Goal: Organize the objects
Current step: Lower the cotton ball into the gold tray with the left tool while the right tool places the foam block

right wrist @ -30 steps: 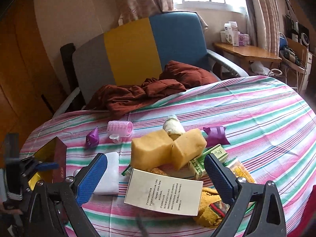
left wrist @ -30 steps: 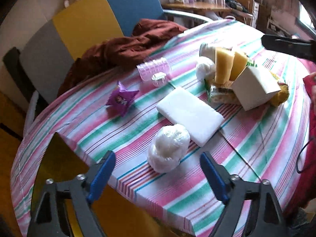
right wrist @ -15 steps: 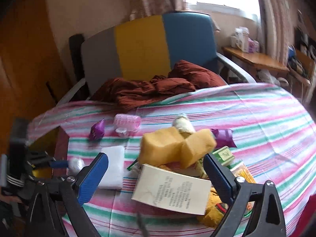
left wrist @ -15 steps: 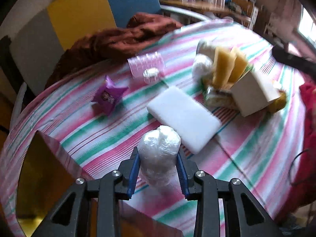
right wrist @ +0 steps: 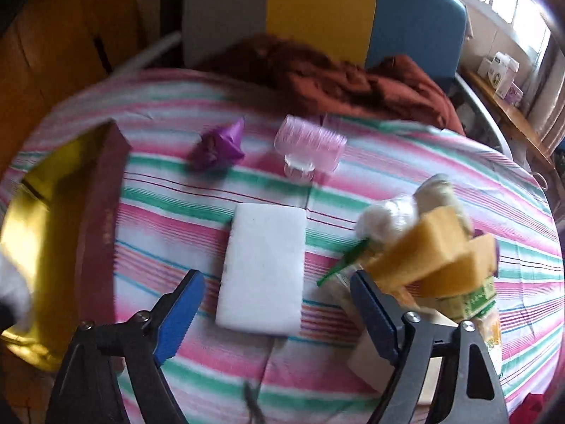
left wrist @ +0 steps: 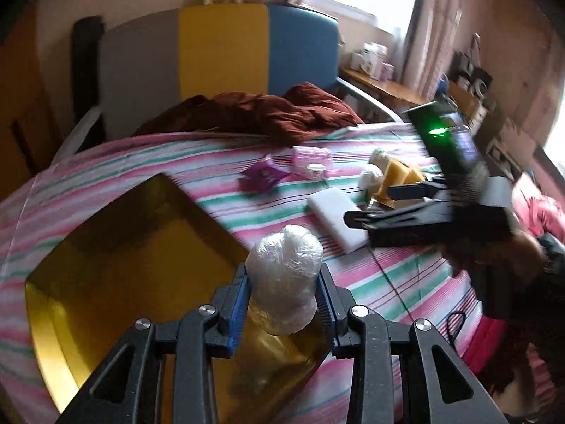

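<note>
My left gripper [left wrist: 282,300] is shut on a clear plastic-wrapped white ball [left wrist: 284,279] and holds it above the near edge of an open box with a gold inside [left wrist: 116,265]. The box also shows in the right wrist view [right wrist: 53,240], dark red outside, at the table's left. My right gripper [right wrist: 275,304] is open and empty, low over a flat white sponge [right wrist: 263,265]; in the left wrist view it [left wrist: 374,205] reaches in from the right over the sponge [left wrist: 335,219].
On the striped tablecloth [right wrist: 406,162] lie a purple wrapper [right wrist: 217,146], a pink hair roller [right wrist: 310,145], and a pile with yellow sponges [right wrist: 434,258], another wrapped ball [right wrist: 385,215] and a green packet [right wrist: 473,298]. A dark red cloth [right wrist: 353,77] lies at the back before a chair.
My left gripper shut on the wrapped ball, lifted it and carried it left over the gold box. My right gripper moved left and down toward the white sponge.
</note>
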Motion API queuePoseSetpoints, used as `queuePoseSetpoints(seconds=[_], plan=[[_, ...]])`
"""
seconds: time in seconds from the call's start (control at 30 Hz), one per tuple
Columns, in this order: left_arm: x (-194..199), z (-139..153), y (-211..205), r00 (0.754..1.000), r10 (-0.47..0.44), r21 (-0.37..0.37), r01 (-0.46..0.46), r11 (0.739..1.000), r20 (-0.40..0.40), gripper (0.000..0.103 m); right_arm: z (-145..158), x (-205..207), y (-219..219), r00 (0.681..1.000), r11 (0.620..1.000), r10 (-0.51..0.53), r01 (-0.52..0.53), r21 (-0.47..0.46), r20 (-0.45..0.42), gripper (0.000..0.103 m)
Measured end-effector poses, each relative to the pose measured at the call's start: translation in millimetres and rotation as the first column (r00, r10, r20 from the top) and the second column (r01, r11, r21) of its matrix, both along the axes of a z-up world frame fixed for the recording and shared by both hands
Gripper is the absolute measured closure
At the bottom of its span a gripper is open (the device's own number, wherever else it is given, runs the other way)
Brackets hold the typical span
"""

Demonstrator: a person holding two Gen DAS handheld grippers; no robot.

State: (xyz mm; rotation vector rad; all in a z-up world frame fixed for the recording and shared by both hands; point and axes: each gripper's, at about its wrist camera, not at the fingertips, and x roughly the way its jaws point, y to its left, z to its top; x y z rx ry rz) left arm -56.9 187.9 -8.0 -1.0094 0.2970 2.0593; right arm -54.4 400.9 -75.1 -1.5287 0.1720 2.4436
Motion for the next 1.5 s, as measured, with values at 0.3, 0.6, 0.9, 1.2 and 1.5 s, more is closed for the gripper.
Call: queuePoseSetpoints(seconds=[0.3, 0.6, 0.9, 1.2, 1.5], plan=[[-2.8, -14.1, -69.8, 0.986, 0.161, 0.025, -0.162, 0.986, 0.041, 0.066, -20.4, -17.5, -17.2, 0.991, 0.995, 0.047, -0.058, 0.084, 0.124, 0.048], [-0.3, -19.3, -99.9, 0.971, 0.231, 0.038, -0.233, 0.972, 0.055, 0.066, -26.1, -15.4, 3.6, 0.993, 0.999, -0.008, 0.011, -0.031, 0.121, 0.045], [4.0, -18.1, -113.5, 0.965, 0.255, 0.044, -0.258, 0.965, 0.064, 0.066, -7.1, 4.8, 1.2, 0.999, 0.998, -0.014, 0.017, -0.065, 0.045, 0.046], [-9.7, -24.0, -138.9, 0.913, 0.402, 0.011, -0.403, 0.915, 0.070, 0.062, 54.1, 0.2, -66.9, 0.981, 0.983, 0.126, -0.143, -0.113, -0.150, 0.046], [-6.8, -8.3, -183.1, 0.829, 0.559, 0.060, -0.558, 0.828, -0.006, 0.018, 80.9, -13.9, -176.1, 0.900, 0.898, 0.351, -0.402, -0.180, -0.258, 0.036]])
